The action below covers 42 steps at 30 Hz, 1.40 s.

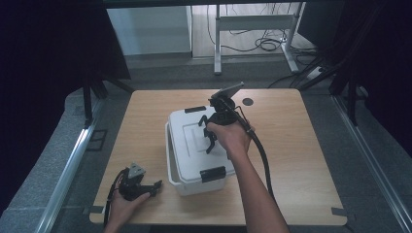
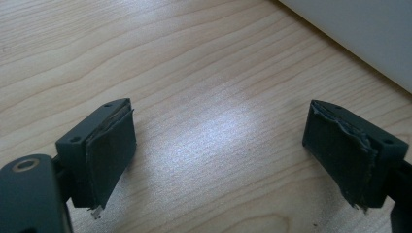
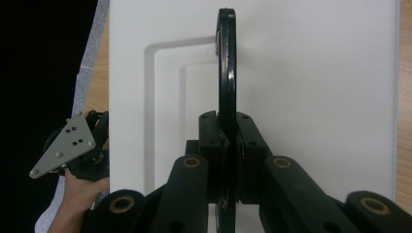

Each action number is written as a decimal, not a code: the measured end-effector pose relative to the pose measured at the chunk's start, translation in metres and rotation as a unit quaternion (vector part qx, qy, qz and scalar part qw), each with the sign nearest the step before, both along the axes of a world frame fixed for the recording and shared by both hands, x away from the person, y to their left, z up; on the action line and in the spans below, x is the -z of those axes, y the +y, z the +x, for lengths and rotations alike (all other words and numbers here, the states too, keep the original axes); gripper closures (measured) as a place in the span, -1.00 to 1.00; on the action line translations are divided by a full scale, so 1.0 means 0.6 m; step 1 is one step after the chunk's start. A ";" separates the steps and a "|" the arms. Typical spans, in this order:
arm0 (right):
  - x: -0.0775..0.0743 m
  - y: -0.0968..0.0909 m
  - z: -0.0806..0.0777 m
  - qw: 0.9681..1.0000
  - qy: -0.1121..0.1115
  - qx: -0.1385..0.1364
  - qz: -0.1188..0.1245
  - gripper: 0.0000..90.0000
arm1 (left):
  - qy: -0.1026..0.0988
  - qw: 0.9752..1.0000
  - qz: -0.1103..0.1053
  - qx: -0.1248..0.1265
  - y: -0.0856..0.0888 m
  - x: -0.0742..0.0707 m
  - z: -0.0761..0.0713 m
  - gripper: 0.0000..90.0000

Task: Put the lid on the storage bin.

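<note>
A white lidded box (image 1: pixel 187 145) stands in the middle of the wooden table (image 1: pixel 296 150). Its lid (image 3: pixel 316 87) carries a thin black handle (image 3: pixel 227 63) raised upright from a recess. My right gripper (image 3: pixel 227 127) is shut on that handle from above, and the hand holding this gripper (image 1: pixel 210 137) hovers over the lid. My left gripper (image 1: pixel 154 185) rests near the table's front left corner, beside the box. Its jaws are wide open over bare wood (image 2: pixel 218 141), with nothing between the worn pads (image 2: pixel 109 145). A white box wall (image 2: pixel 359 34) crosses the upper right corner of the left gripper view.
Black latches sit on the box's near end (image 1: pixel 213 174) and far end (image 1: pixel 195 109). A dark round hole (image 1: pixel 248 101) marks the table's far side. A desk frame and cables (image 1: pixel 262 43) stand on the floor beyond. The left gripper's grey plate (image 3: pixel 65 145) lies left of the box.
</note>
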State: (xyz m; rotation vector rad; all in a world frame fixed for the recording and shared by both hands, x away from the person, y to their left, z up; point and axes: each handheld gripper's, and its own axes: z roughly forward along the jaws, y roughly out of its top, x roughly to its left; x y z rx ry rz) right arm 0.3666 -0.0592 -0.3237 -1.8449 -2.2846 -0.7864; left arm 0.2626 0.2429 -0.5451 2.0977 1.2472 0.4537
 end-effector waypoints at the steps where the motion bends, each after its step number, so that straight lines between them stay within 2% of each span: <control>1: 0.000 0.000 0.000 1.000 0.000 0.000 0.000 0.88 | 0.000 1.000 0.000 0.000 0.000 0.000 0.000 -0.74; 19: 0.022 0.036 0.015 1.000 0.016 -0.001 0.001 0.88 | 0.001 1.000 0.000 0.001 0.000 0.000 0.001 -0.74; 28: 0.035 0.050 0.020 1.000 0.016 0.014 0.005 0.88 | 0.001 1.000 0.000 0.002 0.000 0.000 0.001 -0.74; 34: 0.041 0.047 0.021 1.000 0.018 0.021 0.010 0.89 | 0.001 1.000 0.000 0.002 -0.001 0.000 0.002 -0.74; 42: 0.041 0.046 0.017 1.000 0.015 0.019 0.005 0.88 | 0.001 1.000 0.000 0.002 -0.001 0.000 0.002 -0.74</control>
